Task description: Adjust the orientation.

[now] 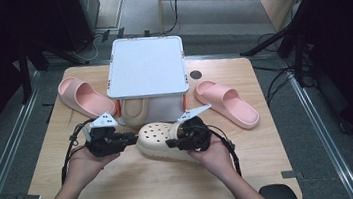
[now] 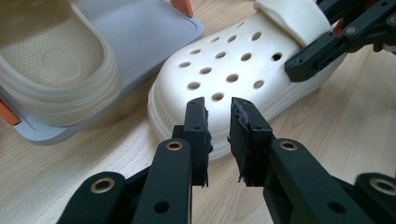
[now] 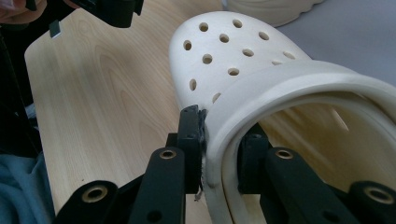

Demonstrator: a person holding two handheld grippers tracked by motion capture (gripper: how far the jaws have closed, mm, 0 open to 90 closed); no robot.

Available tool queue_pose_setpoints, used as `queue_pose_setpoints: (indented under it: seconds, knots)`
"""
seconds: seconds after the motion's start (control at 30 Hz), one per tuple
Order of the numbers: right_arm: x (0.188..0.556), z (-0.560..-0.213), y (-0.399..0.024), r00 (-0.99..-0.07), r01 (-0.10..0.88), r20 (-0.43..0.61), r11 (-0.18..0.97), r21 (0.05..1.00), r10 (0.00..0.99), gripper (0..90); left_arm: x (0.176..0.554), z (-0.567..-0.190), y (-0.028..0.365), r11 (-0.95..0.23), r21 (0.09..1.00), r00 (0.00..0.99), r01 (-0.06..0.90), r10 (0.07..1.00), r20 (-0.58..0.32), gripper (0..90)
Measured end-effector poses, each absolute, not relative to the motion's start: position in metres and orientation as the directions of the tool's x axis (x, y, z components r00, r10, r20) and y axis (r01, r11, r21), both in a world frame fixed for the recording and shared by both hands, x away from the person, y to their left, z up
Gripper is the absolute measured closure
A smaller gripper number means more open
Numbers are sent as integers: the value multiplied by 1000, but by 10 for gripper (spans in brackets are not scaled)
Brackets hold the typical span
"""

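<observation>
Right gripper (image 3: 219,154) pinches the cream clog's (image 1: 161,139) side wall; my left gripper (image 2: 218,135), jaws narrowly parted on nothing, sits at its toe.

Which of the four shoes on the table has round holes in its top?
The cream clog at the table's front, gripped at its rim by the right gripper. The two pink slippers and the cream shoe under the white rack show none.
</observation>
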State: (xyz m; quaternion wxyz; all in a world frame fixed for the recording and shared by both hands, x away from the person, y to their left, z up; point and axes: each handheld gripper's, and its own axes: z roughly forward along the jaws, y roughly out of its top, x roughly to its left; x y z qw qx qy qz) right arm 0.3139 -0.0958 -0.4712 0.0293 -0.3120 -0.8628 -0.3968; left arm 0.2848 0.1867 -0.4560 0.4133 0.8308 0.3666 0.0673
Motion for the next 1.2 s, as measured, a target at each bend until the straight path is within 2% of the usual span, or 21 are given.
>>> queue_pose_setpoints:
  seconds: [0.33,0.37,0.43,0.5,0.6,0.73,0.77,0.8,0.83,0.9,1.07,1.2]
  knots:
    - [315,-483,-90,-817,543,283,505,671,503,756,292,-470,184,-391,714,707,580,678,-203,771]
    - [315,-484,-90,-820,539,279,511,670,499,746,292,-471,184,-395,712,707,580,678,-201,771]
    - [311,-481,-91,-834,504,235,516,693,499,618,291,-472,183,-400,710,711,580,674,-201,771]
    - [309,-477,-93,-831,510,244,511,692,499,587,289,-472,184,-398,710,710,581,674,-203,772]
    - [305,-471,-102,-834,504,238,510,697,499,591,288,-471,185,-401,709,709,580,677,-197,777]
    - [300,-464,-114,-839,476,201,502,723,506,625,287,-472,187,-395,713,706,579,681,-196,792]
    - [300,-460,-124,-840,460,188,482,746,509,695,286,-473,186,-395,707,705,586,679,-205,806]
    - [300,-460,-124,-840,460,188,482,746,509,695,286,-473,186,-395,707,705,586,679,-205,816]
    - [303,-457,-132,-831,466,199,455,759,519,774,285,-475,184,-407,698,709,589,675,-205,825]
    - [308,-456,-138,-821,478,219,425,768,528,822,285,-477,182,-411,691,709,594,673,-209,831]
    - [326,-457,-147,-797,484,197,410,773,571,875,285,-482,179,-410,685,703,603,678,-213,832]
    - [352,-467,-151,-760,544,257,368,754,597,900,286,-487,177,-421,672,703,610,678,-213,828]
